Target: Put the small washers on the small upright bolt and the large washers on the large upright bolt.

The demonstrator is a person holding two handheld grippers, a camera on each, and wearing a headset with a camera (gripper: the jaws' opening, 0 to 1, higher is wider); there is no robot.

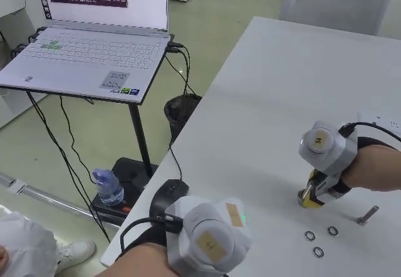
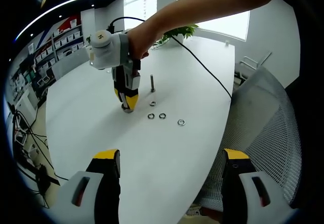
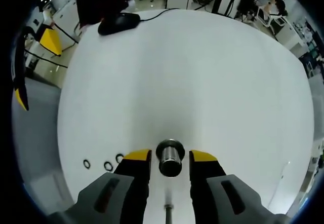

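Observation:
My right gripper (image 1: 311, 198) points down at the white table (image 1: 269, 101), shut on the large upright bolt (image 3: 169, 157), which stands between its yellow-tipped jaws. The left gripper view shows that gripper (image 2: 126, 105) with its tips at the table. The small bolt (image 1: 368, 215) stands just right of it, thin and grey (image 2: 152, 82). Several small washers (image 1: 318, 251) lie loose on the table nearer to me; they sit left of the jaws in the right gripper view (image 3: 108, 166) and in a loose row (image 2: 162, 115) in the left gripper view. My left gripper (image 2: 172, 155) hangs open over the table's near edge (image 1: 207, 242), holding nothing.
A black mouse (image 1: 168, 197) lies at the table's near left corner. A laptop (image 1: 88, 54) sits on a stand left of the table, with cables and a water bottle (image 1: 109, 187) on the floor below. A grey chair (image 1: 335, 4) stands at the far end.

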